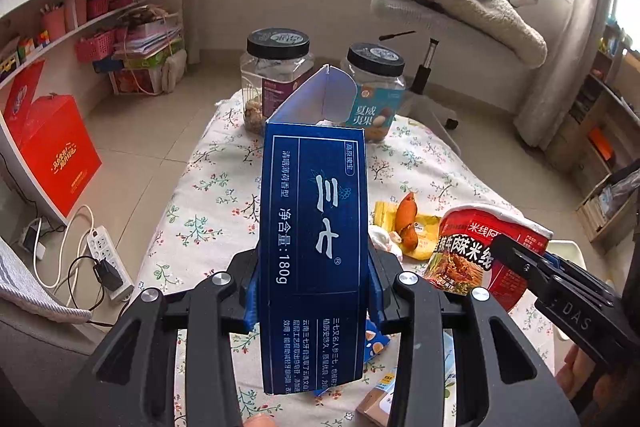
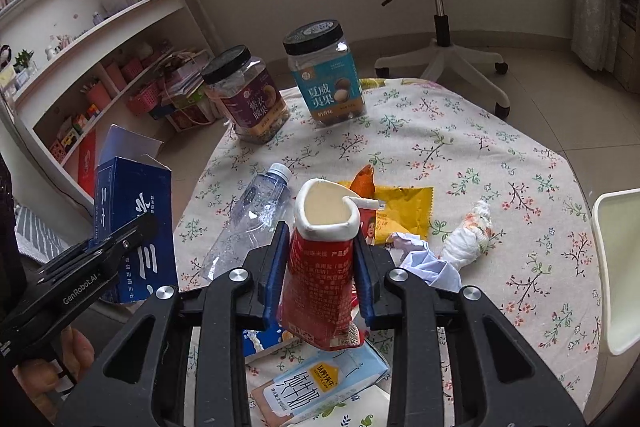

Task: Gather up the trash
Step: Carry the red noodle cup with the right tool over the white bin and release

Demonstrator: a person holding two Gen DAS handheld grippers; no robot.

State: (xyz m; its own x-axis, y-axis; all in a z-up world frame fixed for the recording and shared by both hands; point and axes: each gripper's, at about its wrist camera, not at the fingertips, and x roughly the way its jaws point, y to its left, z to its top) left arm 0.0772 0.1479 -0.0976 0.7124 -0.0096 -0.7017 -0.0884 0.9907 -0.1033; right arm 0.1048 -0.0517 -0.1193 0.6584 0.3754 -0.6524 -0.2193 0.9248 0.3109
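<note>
The table [image 2: 500, 155] has a flowery cloth on it, and lots of things lie there because someone ate and left a mess. Two big jars with black lids, a purple jar [image 2: 248, 95] and a teal jar [image 2: 326, 75], stand upright at the far side. They look like food to keep, not trash, so they are left alone.

The left tool [image 1: 316, 291] is squeezed shut on a tall blue box [image 1: 316, 227]. It holds the box by its two long sides, lifted up above the table, with the top flap open. The box is empty-looking, so it counts as trash.

The right tool [image 2: 320, 275] is squeezed shut on a red noodle cup [image 2: 320, 259]. The cup is squashed flat between the sides of the tool, so it will not slip out.

More trash waits on the table: a clear bottle [image 2: 252, 219] lying on its side, a milk carton [image 2: 320, 383] close under the right tool, a yellow wrapper [image 2: 404, 211], a white wad [image 2: 472, 239] and a crumpled paper [image 2: 428, 263]. I see no trash bin here, so I think both hands must carry their things to one.
</note>
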